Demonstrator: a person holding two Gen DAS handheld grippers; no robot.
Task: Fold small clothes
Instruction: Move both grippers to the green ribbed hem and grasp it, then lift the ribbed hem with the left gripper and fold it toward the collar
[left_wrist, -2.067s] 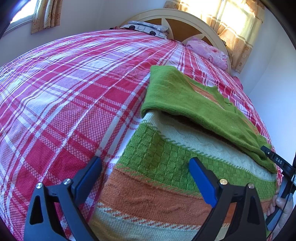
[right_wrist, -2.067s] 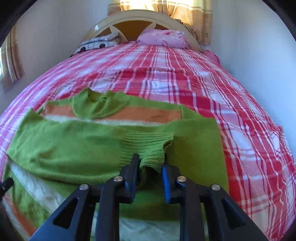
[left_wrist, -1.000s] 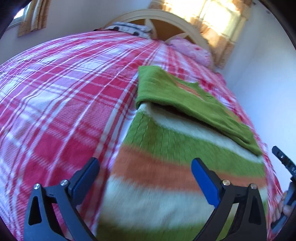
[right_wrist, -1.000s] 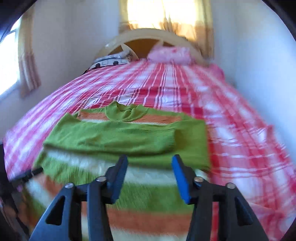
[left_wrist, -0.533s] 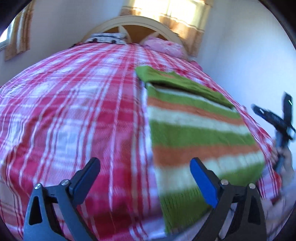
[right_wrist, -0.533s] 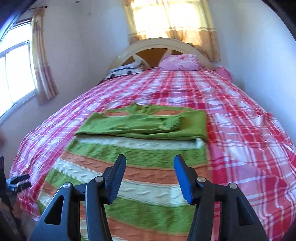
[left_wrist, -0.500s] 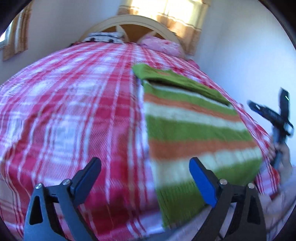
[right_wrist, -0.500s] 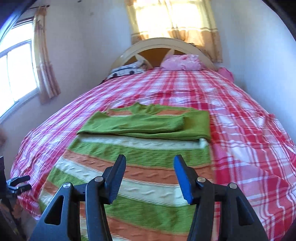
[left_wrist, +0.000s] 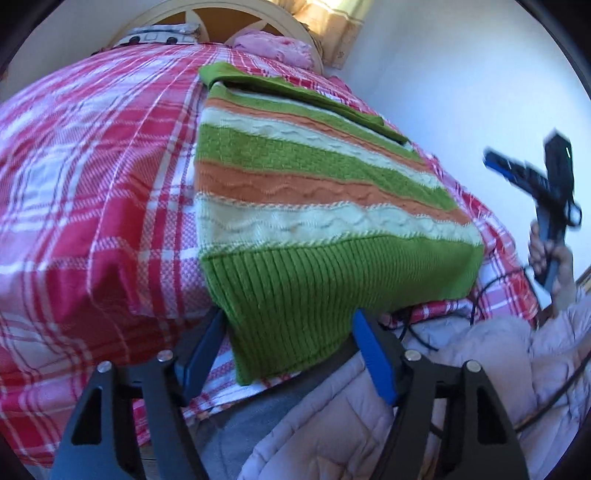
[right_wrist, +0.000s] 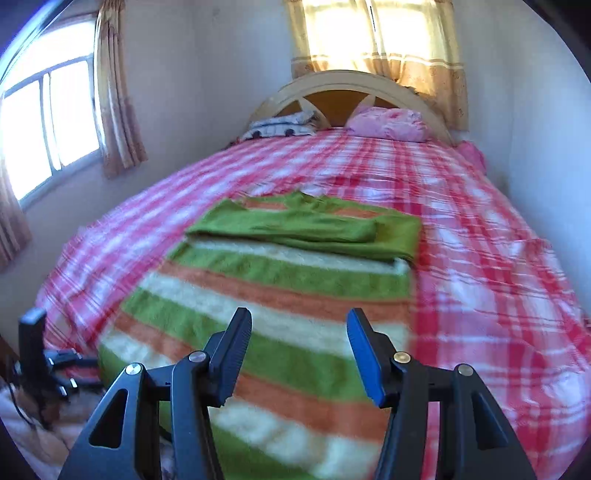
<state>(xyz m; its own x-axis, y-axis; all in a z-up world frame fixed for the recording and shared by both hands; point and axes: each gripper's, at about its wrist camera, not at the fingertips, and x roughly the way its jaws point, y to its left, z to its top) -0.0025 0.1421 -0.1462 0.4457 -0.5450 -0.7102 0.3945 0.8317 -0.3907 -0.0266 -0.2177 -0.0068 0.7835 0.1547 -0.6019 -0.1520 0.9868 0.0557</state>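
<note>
Garment: a striped sweater (left_wrist: 314, 177) in green, orange and cream is lying flat on the plaid bedspread (left_wrist: 92, 147), its two green sleeves (right_wrist: 295, 229) already lying folded across the chest end, nearest the headboard (right_wrist: 354, 85).
Hem: the ribbed green hem (left_wrist: 314, 280) is hanging over the near edge of the bed, draping down toward the person's quilted jacket (left_wrist: 480, 387).
Left gripper (left_wrist: 288, 350): it is sitting low at the bed edge with its fingers spread wide, one on each side of the hanging hem corner; nothing is being pinched.
Right gripper (right_wrist: 299, 354): it is hovering above the lower striped body of the sweater, fingers likewise spread apart and holding nothing; in the left wrist view it is appearing raised, well off to the side of the bed.
Step in hand: judged to be the taking-up of the hem for the fold toward the collar, not yet begun.
Risk, single layer: the left fingers may be closing on the front layer only, letting the back layer sag and bunch.
Risk, uneven lift: with only one corner being held, the fold would be running skewed.
Risk, sleeves: a fast carry-over may be dragging the folded sleeves out of place.
Risk, cable: a dark cable (left_wrist: 491, 291) is trailing near the hem and could be snagging.
</note>
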